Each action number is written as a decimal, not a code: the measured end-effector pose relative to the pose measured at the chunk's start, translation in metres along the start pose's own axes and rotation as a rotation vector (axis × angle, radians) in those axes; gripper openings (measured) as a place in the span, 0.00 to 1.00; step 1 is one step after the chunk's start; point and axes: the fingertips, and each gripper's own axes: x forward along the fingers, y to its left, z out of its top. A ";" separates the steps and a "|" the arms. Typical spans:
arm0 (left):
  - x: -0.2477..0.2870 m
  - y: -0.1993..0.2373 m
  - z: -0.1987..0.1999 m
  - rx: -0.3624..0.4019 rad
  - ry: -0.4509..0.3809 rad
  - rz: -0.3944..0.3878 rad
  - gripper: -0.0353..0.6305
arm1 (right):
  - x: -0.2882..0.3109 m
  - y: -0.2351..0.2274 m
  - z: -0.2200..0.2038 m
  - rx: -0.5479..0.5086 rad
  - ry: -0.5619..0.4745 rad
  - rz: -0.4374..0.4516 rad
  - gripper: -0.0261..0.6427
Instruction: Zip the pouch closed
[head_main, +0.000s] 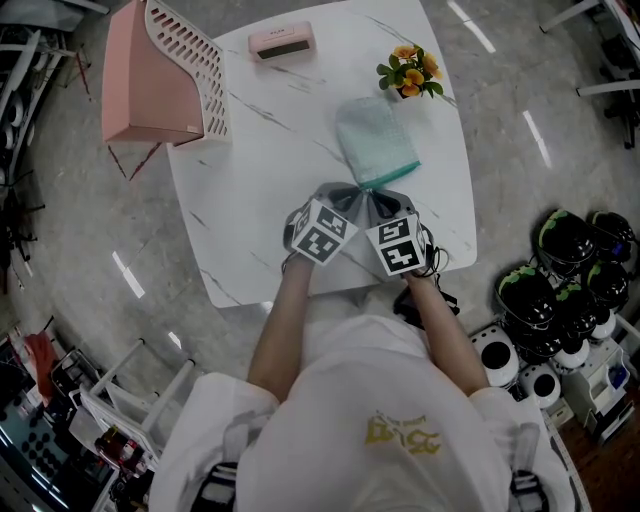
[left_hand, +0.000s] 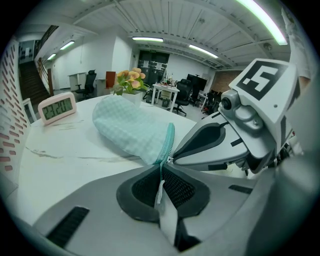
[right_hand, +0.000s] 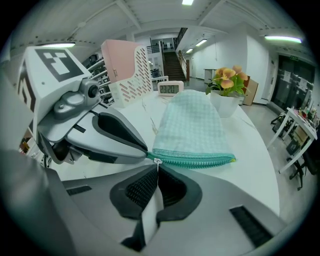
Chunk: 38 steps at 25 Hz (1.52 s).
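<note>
I'm looking down on the white marble-veined worktop (head_main: 260, 150), where the mint-green checked fabric pouch (head_main: 375, 140) lies flat (its teal zipper edge is turned towards me). My left claw (left_hand: 162, 170) is clamped on a pale tab (left_hand: 159, 192) at the pouch's near corner. Just beside it, my right claw (right_hand: 157, 169) is pinched shut on the small silver zipper pull (right_hand: 157, 161).
</note>
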 end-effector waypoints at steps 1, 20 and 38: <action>-0.001 0.001 0.000 -0.005 -0.002 0.001 0.11 | -0.001 -0.002 0.000 0.002 0.000 -0.003 0.06; -0.012 0.002 -0.008 -0.029 -0.011 0.033 0.11 | -0.008 -0.007 -0.003 -0.005 0.000 -0.031 0.06; -0.020 0.015 -0.016 -0.073 -0.005 0.087 0.10 | -0.015 -0.023 -0.011 0.018 0.017 -0.083 0.06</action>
